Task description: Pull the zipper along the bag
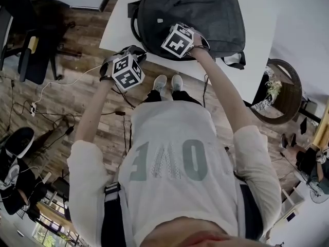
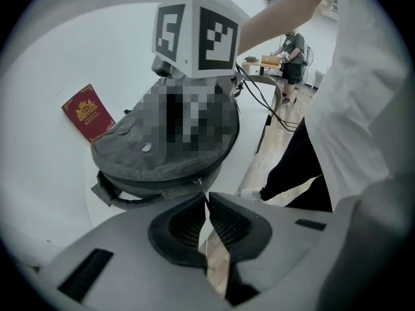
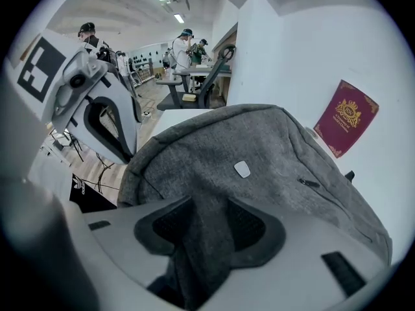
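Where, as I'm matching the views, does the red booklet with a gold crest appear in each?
Head view: not in it.
Left gripper view: red booklet with a gold crest at left, beyond the grey fabric backpack.
Right gripper view: booklet upper right, beyond it.
Shared landmark: the backpack.

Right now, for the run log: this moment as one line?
left tool: shut on zipper pull | right tool: shut on bag | bag: on table

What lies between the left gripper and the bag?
Left gripper view: only the thin zipper pull, held by the shut left gripper, reaches the bag.
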`<state>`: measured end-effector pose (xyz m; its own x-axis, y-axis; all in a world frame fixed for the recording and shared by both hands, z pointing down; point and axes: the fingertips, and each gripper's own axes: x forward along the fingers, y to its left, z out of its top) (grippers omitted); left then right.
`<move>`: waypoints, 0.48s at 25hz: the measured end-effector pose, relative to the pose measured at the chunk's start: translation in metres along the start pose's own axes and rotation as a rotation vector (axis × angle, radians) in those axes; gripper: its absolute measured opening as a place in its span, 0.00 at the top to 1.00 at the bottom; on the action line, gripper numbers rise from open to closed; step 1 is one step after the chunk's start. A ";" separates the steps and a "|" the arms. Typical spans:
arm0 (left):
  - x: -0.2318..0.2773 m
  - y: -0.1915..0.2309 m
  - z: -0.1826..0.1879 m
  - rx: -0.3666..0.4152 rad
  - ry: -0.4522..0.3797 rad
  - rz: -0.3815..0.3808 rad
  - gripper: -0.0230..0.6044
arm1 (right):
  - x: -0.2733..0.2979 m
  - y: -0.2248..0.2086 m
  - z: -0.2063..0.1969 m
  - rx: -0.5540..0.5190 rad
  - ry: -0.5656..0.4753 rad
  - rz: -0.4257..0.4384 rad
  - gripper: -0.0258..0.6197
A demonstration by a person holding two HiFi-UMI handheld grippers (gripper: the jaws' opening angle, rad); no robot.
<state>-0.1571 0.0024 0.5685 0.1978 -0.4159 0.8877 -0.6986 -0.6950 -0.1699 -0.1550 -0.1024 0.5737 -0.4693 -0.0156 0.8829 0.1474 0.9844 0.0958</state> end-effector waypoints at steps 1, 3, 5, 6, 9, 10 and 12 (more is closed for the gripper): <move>0.002 -0.004 0.002 -0.010 -0.005 -0.001 0.92 | 0.000 0.000 -0.001 -0.002 0.000 -0.001 0.67; 0.003 -0.009 0.004 -0.049 -0.022 -0.004 0.92 | 0.000 0.001 -0.002 -0.006 -0.002 -0.006 0.67; 0.004 -0.015 0.007 -0.082 -0.038 -0.015 0.92 | 0.000 0.002 -0.002 -0.006 -0.001 -0.010 0.67; 0.005 -0.019 0.010 -0.083 -0.039 -0.021 0.92 | 0.000 0.002 -0.002 -0.004 0.001 -0.010 0.67; 0.012 -0.031 0.019 -0.075 -0.035 -0.034 0.92 | 0.000 0.002 -0.002 0.000 0.003 -0.010 0.67; 0.014 -0.034 0.022 -0.085 -0.039 -0.041 0.92 | 0.000 0.002 -0.002 -0.001 0.002 -0.010 0.67; 0.019 -0.039 0.030 -0.120 -0.055 -0.055 0.92 | 0.000 0.001 -0.002 0.000 0.002 -0.009 0.67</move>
<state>-0.1059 0.0039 0.5794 0.2737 -0.4128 0.8688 -0.7619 -0.6443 -0.0661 -0.1534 -0.1016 0.5749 -0.4687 -0.0246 0.8830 0.1432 0.9843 0.1034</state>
